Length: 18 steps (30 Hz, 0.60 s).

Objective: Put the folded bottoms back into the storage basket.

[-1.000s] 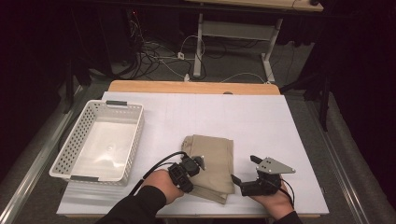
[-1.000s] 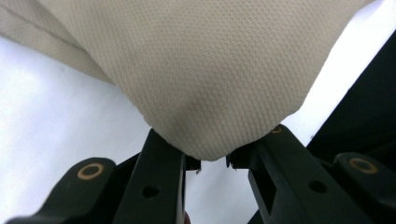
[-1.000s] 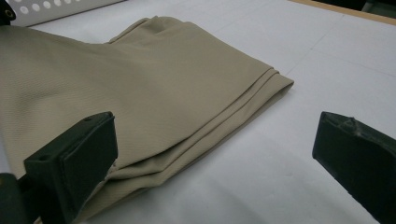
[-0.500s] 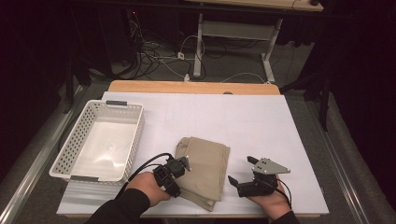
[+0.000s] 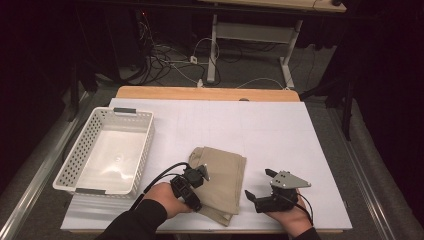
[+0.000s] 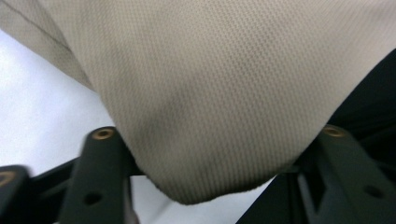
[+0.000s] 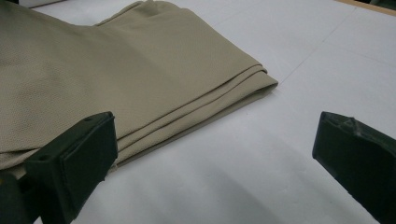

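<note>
A folded beige cloth [image 5: 222, 172] lies flat on the white table top [image 5: 285, 135], near the front edge. My left gripper [image 5: 200, 182] sits at the cloth's left side. Its jaws have just been opening and now stand apart. In the left gripper view a rounded edge of the cloth [image 6: 210, 93] lies loose between the jaws of this gripper [image 6: 218, 140], with no pad pressing on it. My right gripper [image 5: 259, 184] rests open just right of the cloth. In the right gripper view its jaws [image 7: 215, 140] frame bare table, with the cloth's layered edge [image 7: 201, 107] by the left one.
A white perforated basket [image 5: 80, 155] stands at the left of the table with nothing in it. A wooden strip [image 5: 207, 93] runs along the far edge. Beyond it are cables and a desk frame [image 5: 215, 50] on the floor.
The left gripper has let go of the cloth and drawn slightly left; its jaws are wider. The cloth now lies flatter. The right gripper has stayed put.
</note>
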### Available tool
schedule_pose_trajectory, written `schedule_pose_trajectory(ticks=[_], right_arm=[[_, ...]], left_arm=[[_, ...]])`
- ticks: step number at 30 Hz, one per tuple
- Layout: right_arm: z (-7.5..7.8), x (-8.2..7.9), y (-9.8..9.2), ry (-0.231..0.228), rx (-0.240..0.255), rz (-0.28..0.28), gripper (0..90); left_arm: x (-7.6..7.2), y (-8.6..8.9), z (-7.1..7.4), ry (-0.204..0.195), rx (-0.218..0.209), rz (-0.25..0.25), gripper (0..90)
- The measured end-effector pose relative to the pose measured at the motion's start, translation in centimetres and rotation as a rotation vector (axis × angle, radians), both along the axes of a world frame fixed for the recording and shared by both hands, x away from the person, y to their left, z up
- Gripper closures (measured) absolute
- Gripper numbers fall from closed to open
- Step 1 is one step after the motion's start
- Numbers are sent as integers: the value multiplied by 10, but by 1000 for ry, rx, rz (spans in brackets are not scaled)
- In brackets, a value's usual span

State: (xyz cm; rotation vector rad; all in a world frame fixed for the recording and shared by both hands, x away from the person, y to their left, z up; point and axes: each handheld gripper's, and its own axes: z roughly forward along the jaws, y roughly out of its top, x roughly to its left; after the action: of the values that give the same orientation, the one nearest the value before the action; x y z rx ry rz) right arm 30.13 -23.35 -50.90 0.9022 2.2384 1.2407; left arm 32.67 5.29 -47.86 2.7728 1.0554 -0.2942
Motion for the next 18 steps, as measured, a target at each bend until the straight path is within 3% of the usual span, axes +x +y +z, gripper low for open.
schedule_pose_trajectory(ticks=[2, 7, 18], right_arm=[[0, 0, 0, 1, 0, 0, 6], [0, -1, 0, 1, -3, 0, 7], [-1, -1, 1, 3, -6, 2, 6]], left_arm=[[0, 0, 0, -2, -2, -4, 518], [-3, -1, 1, 2, -22, -13, 699], [-2, -2, 4, 6, -2, -20, 733]])
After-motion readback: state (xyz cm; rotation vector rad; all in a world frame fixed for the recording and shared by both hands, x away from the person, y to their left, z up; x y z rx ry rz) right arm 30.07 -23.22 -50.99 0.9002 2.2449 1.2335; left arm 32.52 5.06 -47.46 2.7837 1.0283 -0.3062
